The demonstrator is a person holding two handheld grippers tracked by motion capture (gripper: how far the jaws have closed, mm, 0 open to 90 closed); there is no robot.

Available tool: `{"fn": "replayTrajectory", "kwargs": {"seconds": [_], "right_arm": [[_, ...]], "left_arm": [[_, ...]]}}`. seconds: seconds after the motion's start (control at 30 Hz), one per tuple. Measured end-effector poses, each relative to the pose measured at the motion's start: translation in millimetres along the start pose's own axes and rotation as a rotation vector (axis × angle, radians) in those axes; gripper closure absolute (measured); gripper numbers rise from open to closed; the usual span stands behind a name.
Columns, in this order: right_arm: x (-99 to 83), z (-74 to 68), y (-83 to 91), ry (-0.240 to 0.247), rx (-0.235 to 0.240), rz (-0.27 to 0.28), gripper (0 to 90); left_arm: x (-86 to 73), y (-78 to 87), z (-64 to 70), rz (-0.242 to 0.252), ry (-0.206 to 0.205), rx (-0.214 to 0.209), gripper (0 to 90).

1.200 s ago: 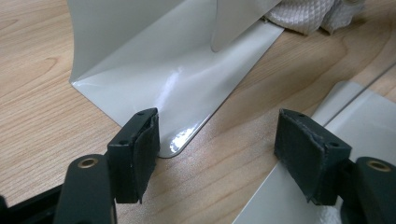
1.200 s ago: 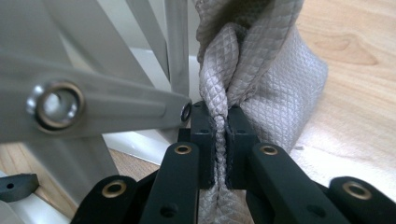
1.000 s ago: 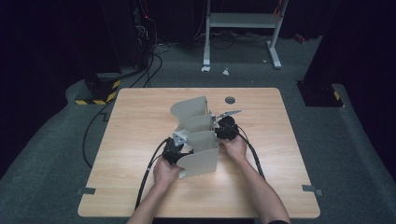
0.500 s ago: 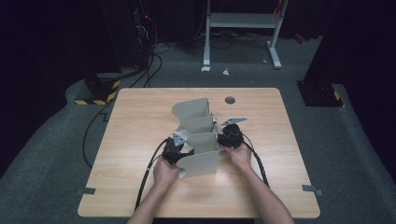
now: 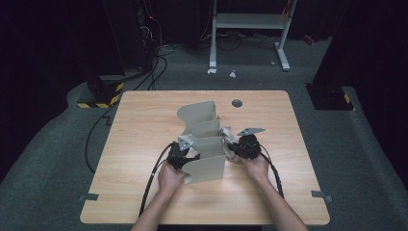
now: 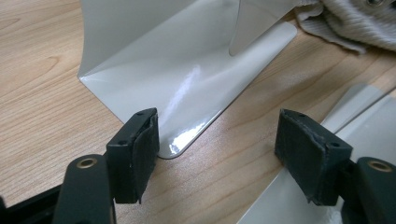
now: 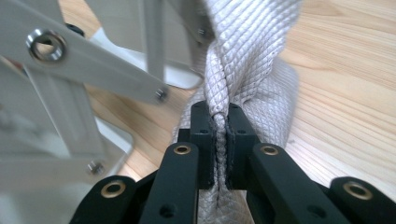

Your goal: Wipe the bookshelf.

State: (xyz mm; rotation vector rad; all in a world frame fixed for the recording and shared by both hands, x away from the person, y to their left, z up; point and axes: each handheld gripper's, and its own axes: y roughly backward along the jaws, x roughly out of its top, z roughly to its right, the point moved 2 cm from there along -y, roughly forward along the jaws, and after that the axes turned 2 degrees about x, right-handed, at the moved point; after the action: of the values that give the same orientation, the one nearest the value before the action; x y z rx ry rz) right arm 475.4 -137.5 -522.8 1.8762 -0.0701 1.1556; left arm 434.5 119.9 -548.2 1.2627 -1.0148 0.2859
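Note:
A beige metal rack point(image 5: 204, 137) with several upright curved dividers stands in the middle of the wooden table point(image 5: 139, 120). My left gripper point(image 5: 186, 156) is at the rack's left front, open; its jaws point(image 6: 217, 140) straddle the rounded corner of a glossy base plate point(image 6: 187, 84) without touching it. At the rack's right side, my right gripper point(image 5: 236, 150) is shut on a white quilted cloth point(image 7: 247, 56), which is pinched in a fold between the pads point(image 7: 220, 126). The cloth point(image 5: 227, 134) lies against the rack's right edge, and the rack's bars point(image 7: 93, 60) are close on the left.
A round cable hole point(image 5: 236, 103) sits near the table's far edge. Behind the table stand a white metal frame point(image 5: 250, 21) and dark cabinets, with cables on the floor. The cloth point(image 6: 350, 23) also shows in the left gripper view beyond the plate.
My right gripper has moved right and toward the person, drawing the cloth away from the rack. The left gripper has barely shifted.

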Motion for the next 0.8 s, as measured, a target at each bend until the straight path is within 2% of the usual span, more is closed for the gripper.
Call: {"fn": "replayTrajectory", "kwargs": {"seconds": [0.23, 0.47, 0.53, 0.6, 0.8], "right_arm": [[-10.5, 17.0, 22.8, -0.03, -0.084, 0.035, 84.5], [-24.9, 35.3, 44.3, -0.069, -0.192, 0.056, 83.6], [-30.4, 39.7, 47.0, -0.087, -0.22, 0.051, 83.3], [-36.3, 43.8, 47.9, -0.101, -0.239, 0.05, 83.0], [-44.7, 48.2, 45.8, -0.109, -0.275, 0.032, 80.9]], "left_arm": [[-0.1, 0.2, 0.0, -0.001, 0.003, 0.003, 30.5], [-0.2, 0.4, -0.3, -0.003, 0.003, 0.004, 29.9], [-0.2, 0.3, -0.7, -0.004, 0.007, 0.007, 29.0], [-0.4, -0.1, -2.3, -0.012, 0.027, 0.003, 27.0], [-1.1, 0.6, -3.4, -0.016, 0.025, 0.005, 25.2]]}}
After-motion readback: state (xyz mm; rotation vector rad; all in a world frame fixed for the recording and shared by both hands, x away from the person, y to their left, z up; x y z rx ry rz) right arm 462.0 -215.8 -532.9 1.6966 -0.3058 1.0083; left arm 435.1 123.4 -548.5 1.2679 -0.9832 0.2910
